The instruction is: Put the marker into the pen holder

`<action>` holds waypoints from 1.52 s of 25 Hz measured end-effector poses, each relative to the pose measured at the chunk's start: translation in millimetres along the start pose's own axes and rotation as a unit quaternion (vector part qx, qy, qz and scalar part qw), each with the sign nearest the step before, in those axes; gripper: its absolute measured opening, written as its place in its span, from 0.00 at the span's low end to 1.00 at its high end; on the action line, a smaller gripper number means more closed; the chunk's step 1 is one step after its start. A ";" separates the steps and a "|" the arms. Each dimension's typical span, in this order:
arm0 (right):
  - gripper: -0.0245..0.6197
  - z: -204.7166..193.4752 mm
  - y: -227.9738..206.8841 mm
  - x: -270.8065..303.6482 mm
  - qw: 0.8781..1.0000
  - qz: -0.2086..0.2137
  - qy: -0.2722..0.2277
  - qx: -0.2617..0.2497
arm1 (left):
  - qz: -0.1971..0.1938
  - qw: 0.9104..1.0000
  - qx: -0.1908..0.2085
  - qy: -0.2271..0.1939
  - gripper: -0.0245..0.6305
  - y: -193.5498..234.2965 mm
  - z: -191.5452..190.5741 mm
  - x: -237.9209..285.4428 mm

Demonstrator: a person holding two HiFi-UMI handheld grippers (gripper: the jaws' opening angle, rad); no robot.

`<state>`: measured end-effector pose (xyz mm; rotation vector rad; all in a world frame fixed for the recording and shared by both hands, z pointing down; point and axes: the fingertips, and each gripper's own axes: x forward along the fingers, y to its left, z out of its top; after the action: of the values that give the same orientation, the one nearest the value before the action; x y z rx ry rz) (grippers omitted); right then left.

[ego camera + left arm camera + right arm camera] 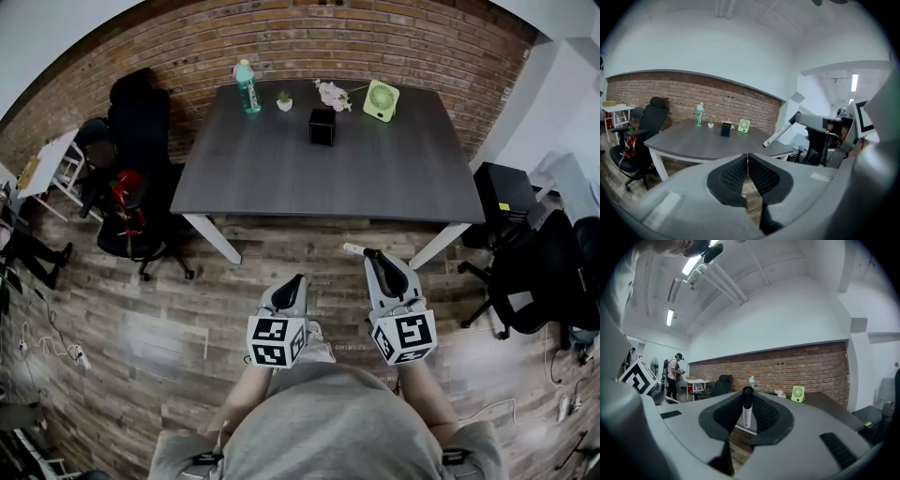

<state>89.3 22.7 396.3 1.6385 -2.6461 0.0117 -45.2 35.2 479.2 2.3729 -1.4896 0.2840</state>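
Marker (746, 416) stands clamped in right gripper (747, 398); left gripper (748, 158) fingers (733, 174) touch.

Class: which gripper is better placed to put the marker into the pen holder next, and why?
Right. The right gripper clamps the marker; the left gripper is shut and empty. Both stand short of the pen holder on the table.

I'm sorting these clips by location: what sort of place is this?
Probably an office or studio workroom: a dark grey rectangular table stands by a red brick wall, a black swivel office chair sits beside it, and a small green desk fan is on top.
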 end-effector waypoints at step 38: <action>0.14 0.5 -57.1 210.3 0.999 -0.031 0.008 0.001 | -0.026 0.999 -0.009 0.017 0.07 130.6 67.3 163.4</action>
<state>46.8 -190.9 401.3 1.7134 -2.5837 0.0263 -91.9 -179.1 493.1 2.3758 -1.4073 0.2958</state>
